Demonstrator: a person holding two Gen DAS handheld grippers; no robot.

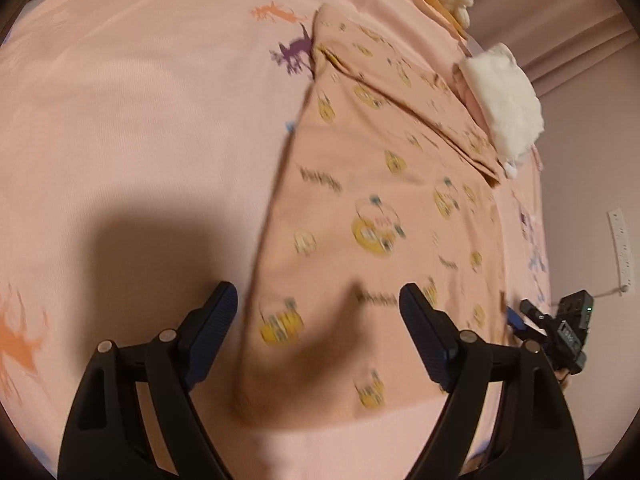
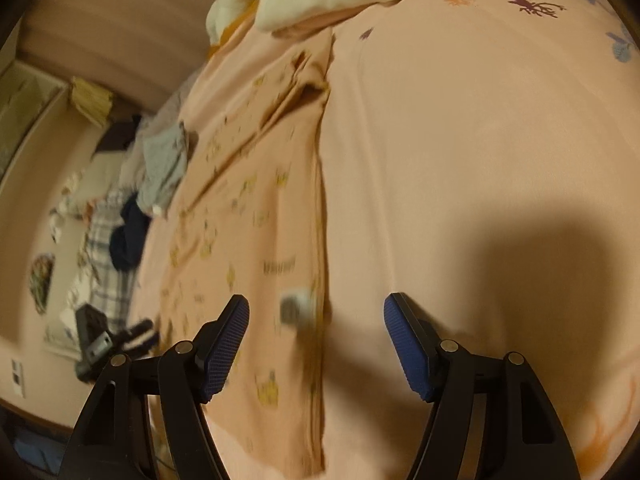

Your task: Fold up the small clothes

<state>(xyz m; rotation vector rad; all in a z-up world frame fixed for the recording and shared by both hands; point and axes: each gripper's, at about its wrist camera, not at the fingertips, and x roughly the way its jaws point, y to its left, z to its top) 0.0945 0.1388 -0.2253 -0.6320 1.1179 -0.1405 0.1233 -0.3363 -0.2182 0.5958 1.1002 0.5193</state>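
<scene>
Garment (image 1: 372, 208) flat on bedsheet (image 1: 132, 128), ungripped.

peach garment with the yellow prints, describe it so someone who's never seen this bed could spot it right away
Start from the pink bedsheet printed with deer silhouettes. Lying flat on it, just below a fluffy white item, is the peach garment. Small yellow cartoon prints and short lines of text set it apart from the near-matching sheet.
</scene>
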